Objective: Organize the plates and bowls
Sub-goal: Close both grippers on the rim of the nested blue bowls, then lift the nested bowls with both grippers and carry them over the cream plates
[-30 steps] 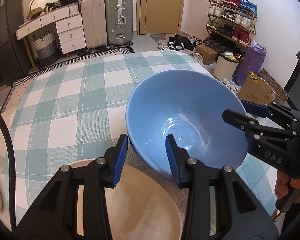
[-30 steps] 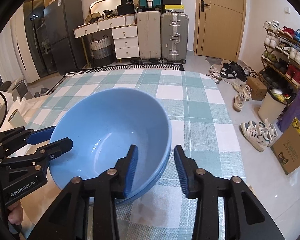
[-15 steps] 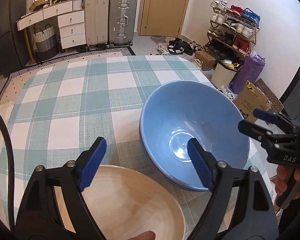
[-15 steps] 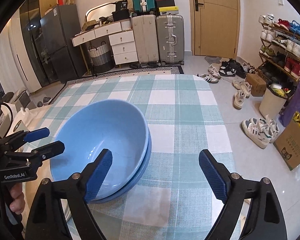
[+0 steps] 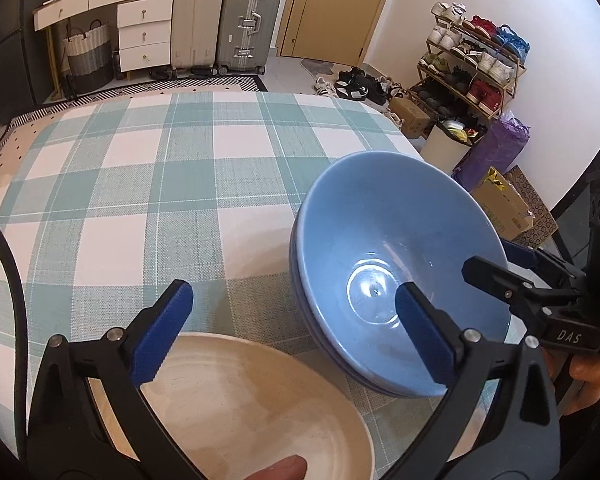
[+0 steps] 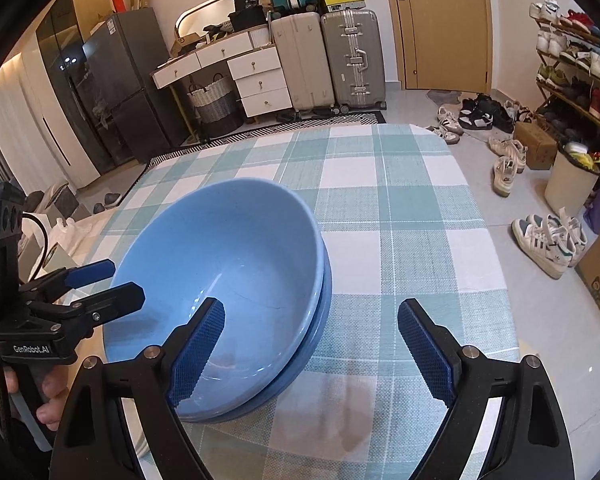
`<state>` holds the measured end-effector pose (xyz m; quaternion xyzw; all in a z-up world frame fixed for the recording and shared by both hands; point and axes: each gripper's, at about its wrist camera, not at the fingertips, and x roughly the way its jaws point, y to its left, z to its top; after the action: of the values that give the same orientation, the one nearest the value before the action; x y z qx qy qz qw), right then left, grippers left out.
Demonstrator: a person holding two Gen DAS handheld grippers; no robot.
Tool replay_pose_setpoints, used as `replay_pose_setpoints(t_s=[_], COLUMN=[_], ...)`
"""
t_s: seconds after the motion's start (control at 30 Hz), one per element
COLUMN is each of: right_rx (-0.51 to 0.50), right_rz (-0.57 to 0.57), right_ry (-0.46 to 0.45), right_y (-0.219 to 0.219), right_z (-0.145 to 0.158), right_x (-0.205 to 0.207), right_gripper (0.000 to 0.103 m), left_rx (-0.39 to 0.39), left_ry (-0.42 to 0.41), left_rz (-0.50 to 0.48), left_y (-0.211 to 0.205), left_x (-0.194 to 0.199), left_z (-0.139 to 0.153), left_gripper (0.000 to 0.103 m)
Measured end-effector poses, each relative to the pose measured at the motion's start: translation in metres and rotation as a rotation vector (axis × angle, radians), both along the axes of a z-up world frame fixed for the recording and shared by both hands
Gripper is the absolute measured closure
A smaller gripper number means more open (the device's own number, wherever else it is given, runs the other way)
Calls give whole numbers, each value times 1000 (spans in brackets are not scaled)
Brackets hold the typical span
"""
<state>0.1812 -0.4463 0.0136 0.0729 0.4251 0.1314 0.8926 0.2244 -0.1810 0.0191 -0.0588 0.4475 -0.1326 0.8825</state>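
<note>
A stack of blue bowls (image 5: 396,272) stands on the checked tablecloth (image 5: 148,184) near the table's right edge; it also shows in the right wrist view (image 6: 228,280). A cream bowl (image 5: 252,408) sits at the near edge under my left gripper (image 5: 296,332), which is open and empty, its right finger over the blue bowl's near rim. My right gripper (image 6: 312,352) is open and empty, its left finger over the blue bowl's near side. Each gripper shows in the other's view, the right one (image 5: 512,264) and the left one (image 6: 100,284).
The table's far half is bare checked cloth (image 6: 380,184). A damp stain (image 6: 340,412) marks the cloth near the right gripper. Beyond the table are suitcases (image 5: 248,20), drawers (image 5: 144,32), a shoe rack (image 5: 476,60) and boxes on the floor.
Both grippers let go of the top blue bowl, opened wide and drew back. The bowl now rests nested in the stack on the table.
</note>
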Motion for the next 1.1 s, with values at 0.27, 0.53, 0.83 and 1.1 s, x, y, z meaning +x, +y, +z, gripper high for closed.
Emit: replay_pose_setpoints(t_s=[0.27,0.53,0.83,1.1], right_rx=[40,40,20,4], right_rz=[31,38,27,17], right_ry=[19,15,10,7], right_y=[4,7,7,6], right_z=[-11,-13,-11,-5], right_x=[-1,-4,-6,-13], right_gripper=[37,66,68,68], left_rx=[-42,-27,-3,1], left_ry=[35,43,34,10], left_rz=[-30,-79,-79,-83], left_y=[-6,-21,-24,-26], left_x=[5,3,-2,-8], left_z=[-10,-14,-11,-2], left_gripper=[27,61,69,69])
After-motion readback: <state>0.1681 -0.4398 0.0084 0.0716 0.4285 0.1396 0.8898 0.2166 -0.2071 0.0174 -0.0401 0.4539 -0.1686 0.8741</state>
